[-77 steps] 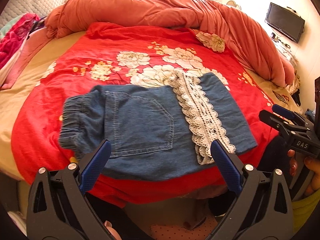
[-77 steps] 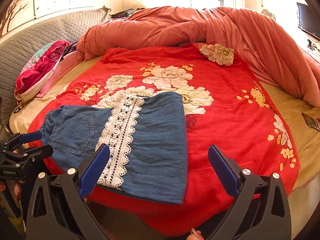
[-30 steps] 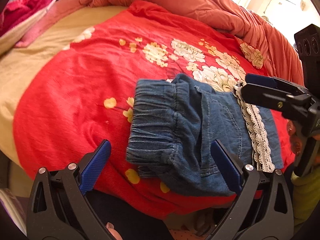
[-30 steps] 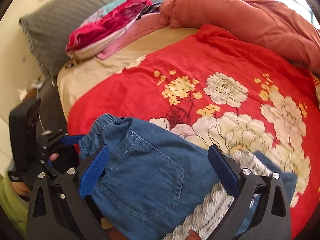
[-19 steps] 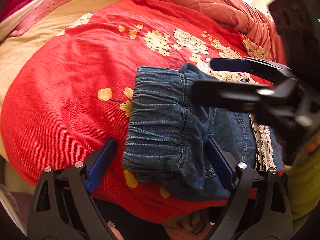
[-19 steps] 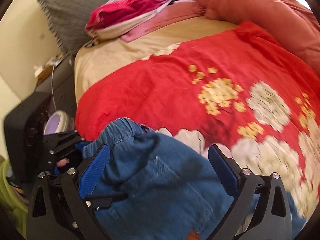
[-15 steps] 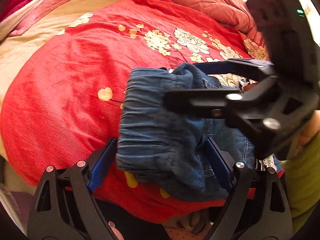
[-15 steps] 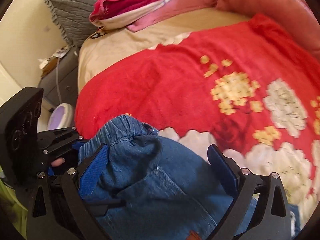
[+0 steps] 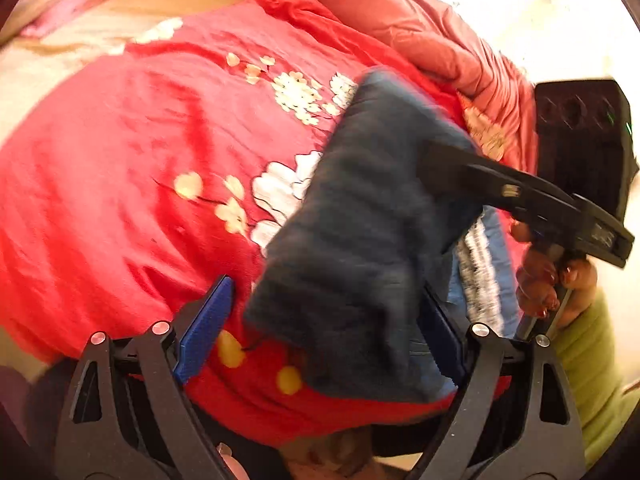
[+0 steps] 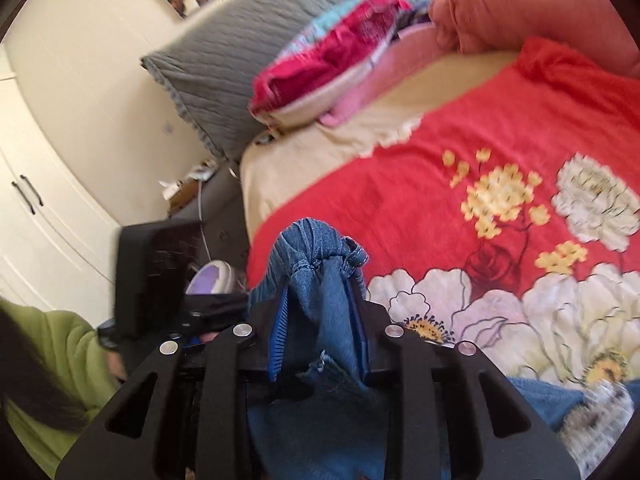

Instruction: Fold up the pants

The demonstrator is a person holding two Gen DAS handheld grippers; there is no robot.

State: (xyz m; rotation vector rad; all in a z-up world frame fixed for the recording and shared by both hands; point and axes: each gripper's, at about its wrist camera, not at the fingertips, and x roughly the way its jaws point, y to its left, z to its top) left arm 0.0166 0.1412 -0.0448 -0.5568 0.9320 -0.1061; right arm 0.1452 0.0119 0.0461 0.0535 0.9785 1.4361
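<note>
Soft red floral blanket covers the bed, with a quilted grey headboard behind. Blue denim pants with a gathered elastic waistband and white lace trim lie bunched between the left gripper's spread blue ribbed pads, untouched by them. The right gripper has just closed, clenching the crumpled waistband, which rises just beyond its tips.

Right gripper: jaws, wide apart a second ago, have just been closing and now pinch the gathered elastic waistband of the blue denim pants. Waistband, flat on the red floral blanket earlier, is now lifted above the left gripper, whose jaws narrowed slightly.
</note>
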